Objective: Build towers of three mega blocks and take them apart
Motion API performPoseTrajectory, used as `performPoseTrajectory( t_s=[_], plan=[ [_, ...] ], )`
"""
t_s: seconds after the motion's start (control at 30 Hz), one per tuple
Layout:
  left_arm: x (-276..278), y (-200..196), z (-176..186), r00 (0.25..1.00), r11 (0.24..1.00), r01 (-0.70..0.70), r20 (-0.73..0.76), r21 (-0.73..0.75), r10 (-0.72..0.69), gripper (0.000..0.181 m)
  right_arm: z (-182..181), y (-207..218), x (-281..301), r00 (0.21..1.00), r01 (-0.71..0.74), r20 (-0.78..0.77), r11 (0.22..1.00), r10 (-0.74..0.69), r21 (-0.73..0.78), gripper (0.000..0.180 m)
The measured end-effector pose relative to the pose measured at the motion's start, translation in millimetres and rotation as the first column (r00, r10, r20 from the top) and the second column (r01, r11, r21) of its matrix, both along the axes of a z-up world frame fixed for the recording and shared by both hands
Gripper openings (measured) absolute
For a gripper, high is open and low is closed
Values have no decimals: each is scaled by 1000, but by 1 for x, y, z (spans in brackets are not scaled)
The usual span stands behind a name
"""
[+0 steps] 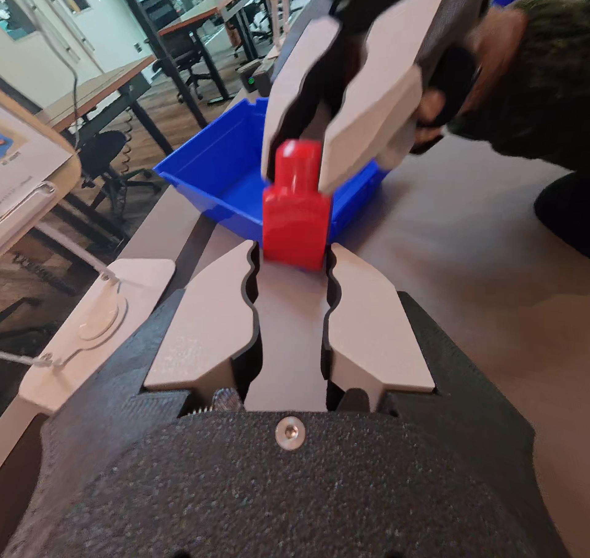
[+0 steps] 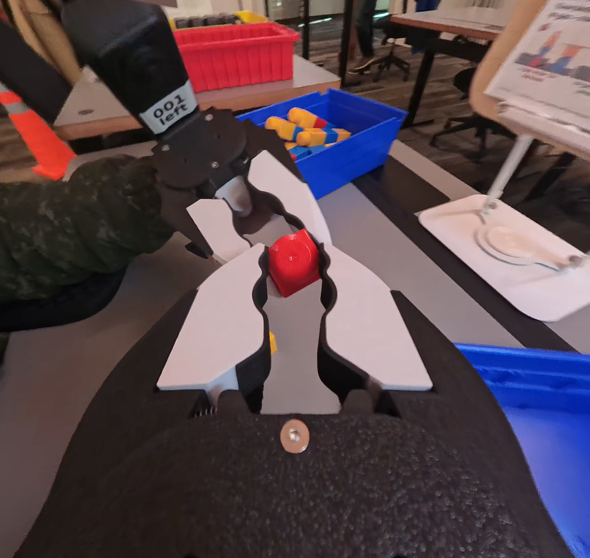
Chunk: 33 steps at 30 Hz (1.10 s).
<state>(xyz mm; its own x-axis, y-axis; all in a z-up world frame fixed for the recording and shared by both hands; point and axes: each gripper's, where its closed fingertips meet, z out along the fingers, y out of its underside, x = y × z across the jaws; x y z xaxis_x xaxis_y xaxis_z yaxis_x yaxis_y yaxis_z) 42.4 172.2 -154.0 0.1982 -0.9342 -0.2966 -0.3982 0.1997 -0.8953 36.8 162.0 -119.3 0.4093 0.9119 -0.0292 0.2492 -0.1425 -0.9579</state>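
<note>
- I am watching the red block (image 1: 295, 223) standing stud-up on the bench (image 1: 447, 255), near its edge, just before the empty blue bin (image 1: 207, 172).
- My right gripper (image 1: 295, 172) is pinching its stud from above.
- My left gripper (image 1: 293, 255) is bracketing its base — jaws parted, seemingly touching.

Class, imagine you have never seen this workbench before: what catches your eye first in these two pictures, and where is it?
First, the glossy red plastic mega block standing upright at the centre of the grey tabletop, with the left tongs closed on its body and the right tongs gripping its stud from above. Next, the bright blue plastic bin beyond it, holding loose yellow, blue and red blocks.
</note>
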Motion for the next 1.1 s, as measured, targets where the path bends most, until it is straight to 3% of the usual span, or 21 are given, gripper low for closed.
performPoseTrajectory(
  t_s=[0.1,0.2,0.3,0.43,0.67,0.77,0.83,0.9,0.97,1.1],
  plan=[
    [-14,10,-2,999,999,-34,-9,-28,34,41,13,32,50,962,271,18,963,-271,2,30],
    [-19,2,-1,999,992,34,35,-122,-30,38,-26,57,118,804,545,295,838,-516,-20,30],
    [-19,2,0,997,990,48,65,-130,-40,34,-85,60,147,683,641,521,762,-511,-93,30],
    [-18,-1,-3,998,992,56,36,-111,-52,32,-123,69,144,656,659,588,738,-473,-142,30],
    [-23,-1,4,997,993,56,52,-99,-51,28,-142,66,136,698,643,576,728,-427,-239,38],
    [-27,2,9,997,996,41,68,-83,-36,26,-124,72,138,682,657,541,738,-492,-157,51],
    [-30,8,17,995,998,12,103,-67,-5,20,-96,73,123,722,608,468,791,-510,-76,53],
    [-36,20,29,985,997,-59,159,-50,66,12,-71,56,87,820,460,403,887,-406,-43,53],
    [-50,42,46,945,978,-209,250,-29,209,3,-67,26,47,888,261,406,963,-213,-64,54],
    [-90,72,79,790,884,-467,437,-25,429,0,-103,-21,-2,858,14,506,982,84,-187,69]
  ],
)
